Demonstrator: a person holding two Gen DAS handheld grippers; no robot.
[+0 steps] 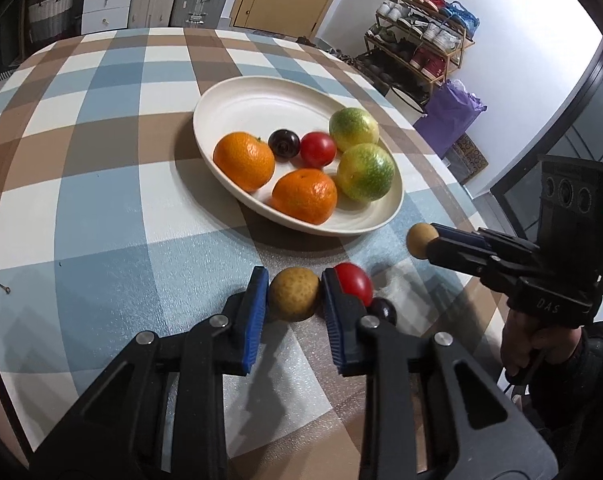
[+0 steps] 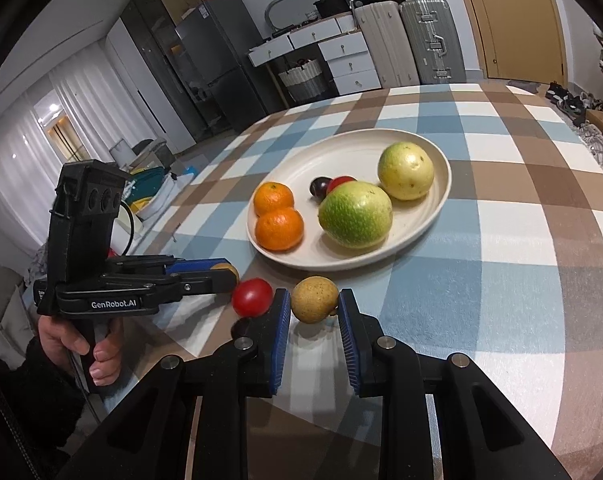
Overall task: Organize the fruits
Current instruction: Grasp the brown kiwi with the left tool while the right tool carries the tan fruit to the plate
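Black claw (image 1: 294,312), blue ribbed pads (image 1: 257,312)

The table (image 1: 101,128) wears a checked cloth of pale blue, brown and white squares that fills most of both views. At the centre sits a cream-white plate (image 1: 261,96). On it lie two bright orange mandarins (image 1: 243,161) (image 1: 304,195), two mottled green-and-yellow citrus fruits (image 1: 365,172) (image 1: 353,129), a red tomato (image 1: 318,149) and a dark purple-black plum (image 1: 284,143). Lower in the frame, a tan speckled fruit (image 1: 294,294) shows between the left claw's (image 1: 294,300) blue pads on black arms, with a second red tomato (image 1: 355,282) and a dark plum (image 1: 383,311) to its right. The right claw (image 2: 315,312), black with blue pads, frames another tan speckled fruit (image 2: 314,299).
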